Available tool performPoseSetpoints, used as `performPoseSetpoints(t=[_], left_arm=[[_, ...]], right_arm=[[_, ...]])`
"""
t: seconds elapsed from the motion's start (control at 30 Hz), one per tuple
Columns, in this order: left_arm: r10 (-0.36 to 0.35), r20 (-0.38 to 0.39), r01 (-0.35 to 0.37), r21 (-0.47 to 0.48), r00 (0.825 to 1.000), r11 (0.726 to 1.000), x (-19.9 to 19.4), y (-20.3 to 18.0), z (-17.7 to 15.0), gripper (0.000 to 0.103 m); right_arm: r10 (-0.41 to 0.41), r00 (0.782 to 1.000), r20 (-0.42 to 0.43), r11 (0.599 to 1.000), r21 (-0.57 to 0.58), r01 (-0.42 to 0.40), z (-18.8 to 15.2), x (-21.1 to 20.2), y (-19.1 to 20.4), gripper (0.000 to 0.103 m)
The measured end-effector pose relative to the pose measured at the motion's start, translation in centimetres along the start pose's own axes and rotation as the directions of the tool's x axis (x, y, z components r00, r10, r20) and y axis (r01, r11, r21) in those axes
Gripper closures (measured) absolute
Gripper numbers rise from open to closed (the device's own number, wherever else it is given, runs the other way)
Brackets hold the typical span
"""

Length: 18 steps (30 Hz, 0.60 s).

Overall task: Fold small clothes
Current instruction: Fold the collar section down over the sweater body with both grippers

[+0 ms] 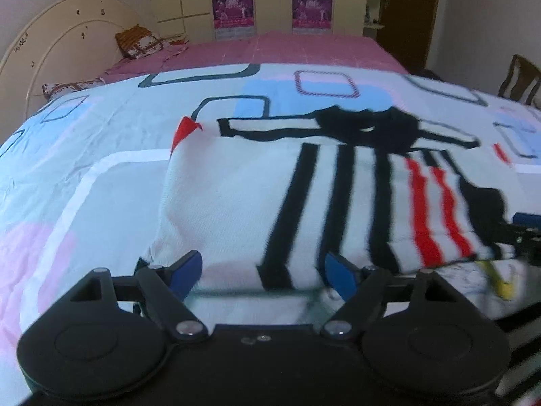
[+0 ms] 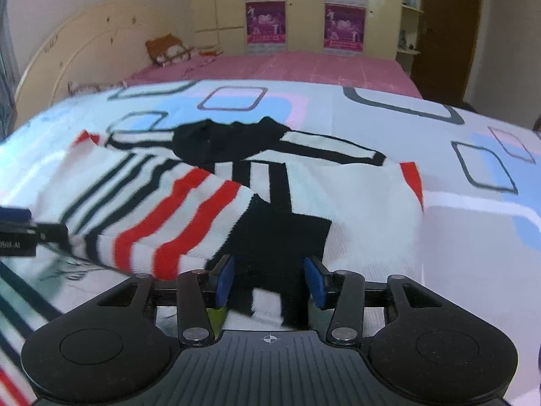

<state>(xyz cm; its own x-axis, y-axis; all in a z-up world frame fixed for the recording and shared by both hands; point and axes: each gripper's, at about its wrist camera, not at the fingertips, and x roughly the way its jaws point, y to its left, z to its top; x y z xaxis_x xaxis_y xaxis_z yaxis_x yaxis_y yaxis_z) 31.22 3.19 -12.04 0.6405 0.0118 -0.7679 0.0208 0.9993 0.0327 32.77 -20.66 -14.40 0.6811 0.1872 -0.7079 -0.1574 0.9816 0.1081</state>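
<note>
A small white shirt (image 1: 236, 203) with black and red stripes and a black collar lies on the bedspread; it also shows in the right wrist view (image 2: 365, 209). One side is folded over, with a red-striped panel (image 2: 175, 216) and a black patch (image 2: 280, 237) on top. My left gripper (image 1: 262, 270) is open at the shirt's near hem, its blue pads on either side of the cloth. My right gripper (image 2: 270, 280) is open with its blue pads either side of the black patch. The left gripper's tip (image 2: 20, 237) shows at the left edge.
The shirt lies on a white bedspread (image 1: 84, 155) with blue, pink and grey squares. Behind it is a pink sheet (image 1: 287, 47), pillows (image 1: 138, 42), a cream headboard (image 1: 50, 44), a wardrobe with posters and a wooden chair (image 1: 519, 79) at the right.
</note>
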Motion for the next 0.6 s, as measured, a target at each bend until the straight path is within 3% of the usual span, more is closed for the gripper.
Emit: performPoseSetpoints(t=[0.23,0.6], left_arm=[[-0.067,0.005,0.067,0.037,0.998,0.997,-3.9,-0.7,-1.6,0.023],[-0.145,-0.030,0.147,0.113,0.989,0.983,-8.1,-0.2,-7.2,0.023]], right_arm=[[0.012,0.999,0.034,0.999,0.042,-0.013,-2.5,-5.5,1.4,0.057],[-0.067,0.998,0.016,0.995,0.078,0.065,-8.7,-11.8,5.3,0.054]])
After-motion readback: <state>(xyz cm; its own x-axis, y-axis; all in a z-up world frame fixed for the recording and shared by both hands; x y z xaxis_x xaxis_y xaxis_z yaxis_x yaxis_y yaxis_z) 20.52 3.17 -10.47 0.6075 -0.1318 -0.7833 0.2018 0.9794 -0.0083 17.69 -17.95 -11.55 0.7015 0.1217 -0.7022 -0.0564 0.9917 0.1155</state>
